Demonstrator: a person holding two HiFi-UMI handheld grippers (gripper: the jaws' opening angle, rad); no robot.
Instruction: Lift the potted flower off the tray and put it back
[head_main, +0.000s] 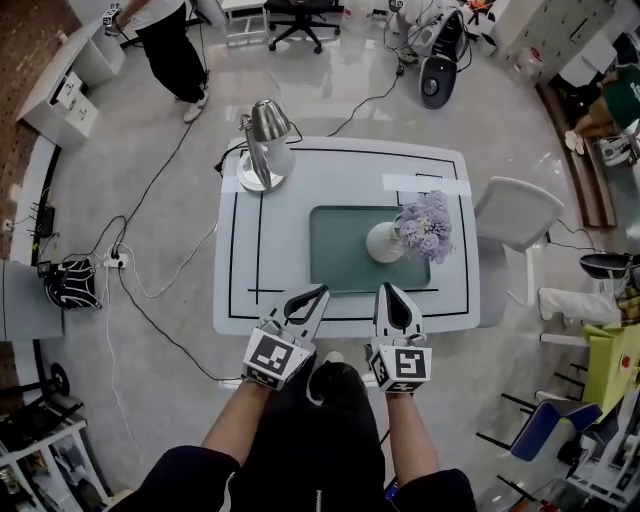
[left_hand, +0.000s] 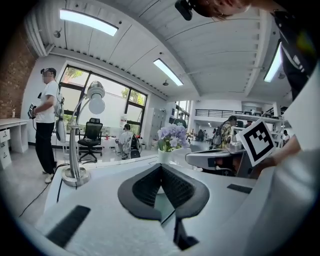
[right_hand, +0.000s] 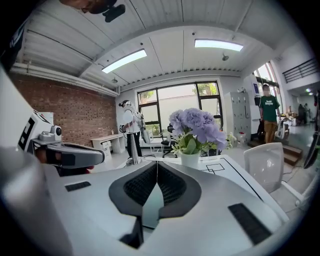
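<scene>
The potted flower (head_main: 408, 236), a small round white pot topped with a full head of lilac blossoms, stands on the right half of the flat grey-green rectangular tray (head_main: 335, 250), not yet lifted. The tray lies in the middle of the white table with black lines marked on it (head_main: 450, 200). The left gripper (head_main: 318, 295) and the right gripper (head_main: 390, 291) hover over the table's near edge, just short of the tray and well apart from the pot. Each has its dark jaws pressed together with nothing between them. A chrome desk lamp (head_main: 263, 145) stands at the far left corner, and a white plastic chair (head_main: 515, 215) sits just beside the table on the right. From where I stand, the trouble would come from the grip. The jaws must spread before they reach the pot, or their closed tips will simply shove it across the tray. The pot looks smooth and rounded, so a pinch set too high or off-centre could let it slip. The blossoms lean to the right, and that weight could tip the pot if it is lifted crookedly.
</scene>
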